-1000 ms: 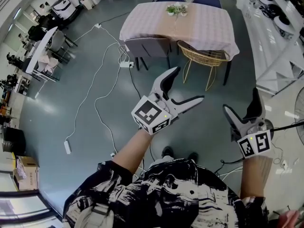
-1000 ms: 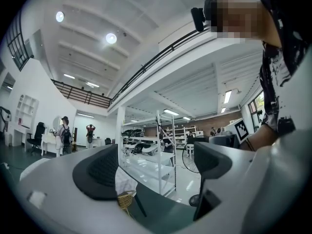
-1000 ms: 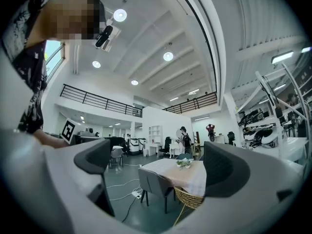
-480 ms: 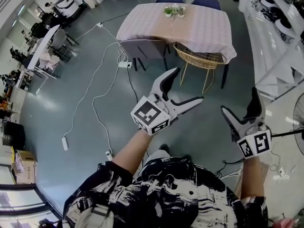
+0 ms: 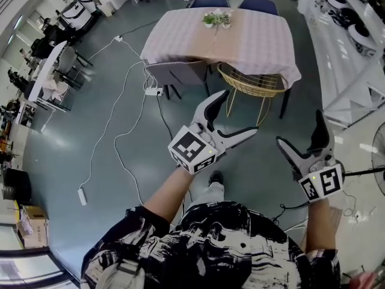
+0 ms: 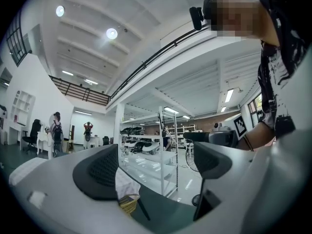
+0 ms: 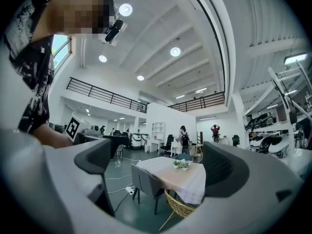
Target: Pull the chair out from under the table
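Observation:
A table (image 5: pixel 240 47) under a pale checked cloth stands ahead, with a small plant (image 5: pixel 215 20) on it. A grey chair (image 5: pixel 177 72) is tucked under its near left side and a yellow wicker chair (image 5: pixel 249 84) under its near right side. Two blue chairs (image 5: pixel 207 0) sit at the far side. My left gripper (image 5: pixel 239 111) is open and empty, held in the air short of the wicker chair. My right gripper (image 5: pixel 299 128) is also open and empty, further right. The right gripper view frames the table (image 7: pixel 168 175), grey chair (image 7: pixel 144 183) and wicker chair (image 7: pixel 178 206) between its fingers.
White cables (image 5: pixel 114 119) and a power strip (image 5: pixel 82 195) trail over the grey floor at left. White shelving (image 5: pixel 352 47) lines the right side, seen again as shelving (image 6: pixel 156 145) in the left gripper view. Desks and chairs (image 5: pixel 57 71) stand far left.
The person has stepped a little closer to the table, which has shifted left in view, and a foot now shows below. Both grippers stay open and empty.

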`<state>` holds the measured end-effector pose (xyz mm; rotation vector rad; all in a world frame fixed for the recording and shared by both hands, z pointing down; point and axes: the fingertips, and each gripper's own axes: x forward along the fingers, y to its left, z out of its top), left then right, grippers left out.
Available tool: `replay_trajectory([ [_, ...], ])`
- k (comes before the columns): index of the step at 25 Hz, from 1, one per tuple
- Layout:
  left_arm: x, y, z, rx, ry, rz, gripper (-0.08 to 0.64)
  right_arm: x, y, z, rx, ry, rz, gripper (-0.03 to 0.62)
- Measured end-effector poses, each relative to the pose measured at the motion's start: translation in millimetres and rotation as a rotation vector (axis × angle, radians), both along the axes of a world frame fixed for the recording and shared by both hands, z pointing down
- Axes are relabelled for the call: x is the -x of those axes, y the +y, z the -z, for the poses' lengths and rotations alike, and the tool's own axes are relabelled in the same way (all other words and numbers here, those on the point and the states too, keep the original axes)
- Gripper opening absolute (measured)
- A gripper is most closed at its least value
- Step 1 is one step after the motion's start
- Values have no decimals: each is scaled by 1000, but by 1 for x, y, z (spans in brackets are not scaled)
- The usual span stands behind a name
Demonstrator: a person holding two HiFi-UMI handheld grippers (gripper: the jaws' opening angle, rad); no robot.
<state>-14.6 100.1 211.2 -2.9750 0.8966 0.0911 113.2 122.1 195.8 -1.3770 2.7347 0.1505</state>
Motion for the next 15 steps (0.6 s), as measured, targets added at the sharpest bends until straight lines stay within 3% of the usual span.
replay_trajectory([
  [8, 35, -98, -7, 0, -28, -92, 460, 41, -94, 4, 9, 34, -61, 537],
  [15, 33, -149, -11, 12, -29, -130, 459, 44, -141, -6, 43, 51, -81, 537],
])
